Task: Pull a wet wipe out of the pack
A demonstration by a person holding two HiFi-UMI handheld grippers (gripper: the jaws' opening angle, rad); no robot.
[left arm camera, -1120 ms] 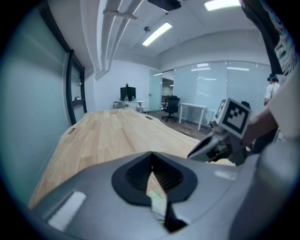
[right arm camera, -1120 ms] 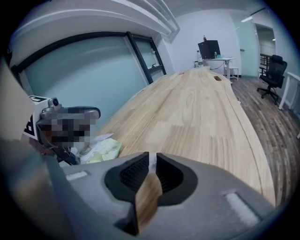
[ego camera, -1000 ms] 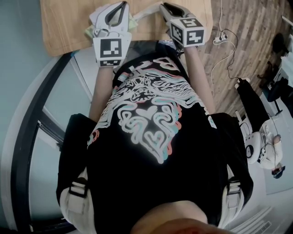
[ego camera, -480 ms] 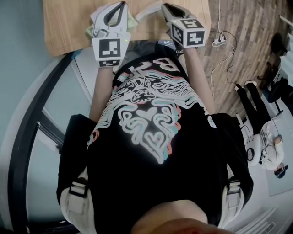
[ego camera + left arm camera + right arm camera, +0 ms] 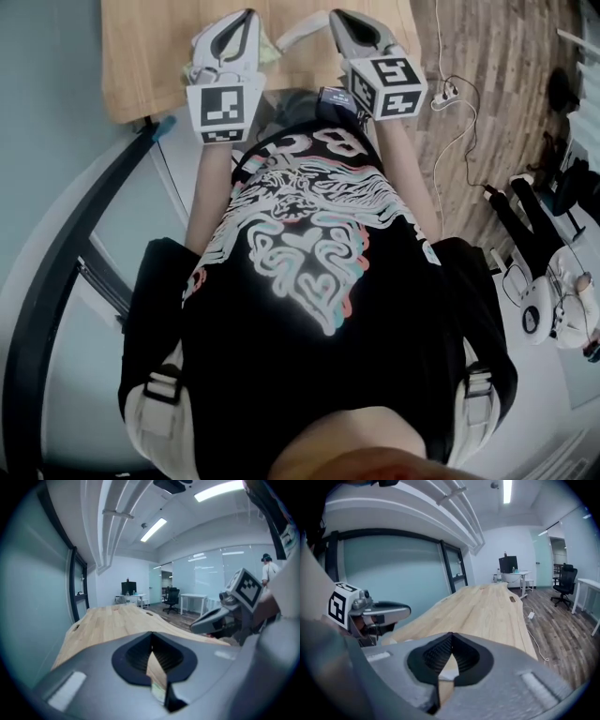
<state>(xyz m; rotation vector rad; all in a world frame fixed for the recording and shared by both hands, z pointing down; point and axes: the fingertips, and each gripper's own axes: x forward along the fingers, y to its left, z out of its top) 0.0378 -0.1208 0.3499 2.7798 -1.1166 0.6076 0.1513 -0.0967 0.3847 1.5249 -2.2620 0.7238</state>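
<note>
pack at the table edge, both grippers closed and empty

the pack [image 5: 270, 49] shows only as a pale greenish corner on the table [image 5: 150, 56], just beside the left gripper [image 5: 246, 17] and mostly hidden under it. a white strip [image 5: 302, 31] runs from there toward the right gripper [image 5: 336, 15]; whether it is a wipe or part of the pack cannot be told.

in the left gripper view, the left gripper [image 5: 151, 634] has its jaws together at the tips with nothing between them. through the slot lower down, a pale greenish bit [image 5: 159, 692] lies on the wood below. in the right gripper view, the right gripper [image 5: 451, 634] has its jaws together too and holds nothing, and a white patch [image 5: 447, 672] shows through its slot.

both grippers sit side by side over the near edge of the table, tips pointing away from the person, and each one sees the other beside it. their cubes [image 5: 225, 108] face up toward the head camera. below them a black printed shirt [image 5: 309, 253] fills most of the head view. a wood floor [image 5: 487, 112] with a white cable [image 5: 450, 89] lies to the right, and the long table [image 5: 487, 611] stretches on into an office.
</note>
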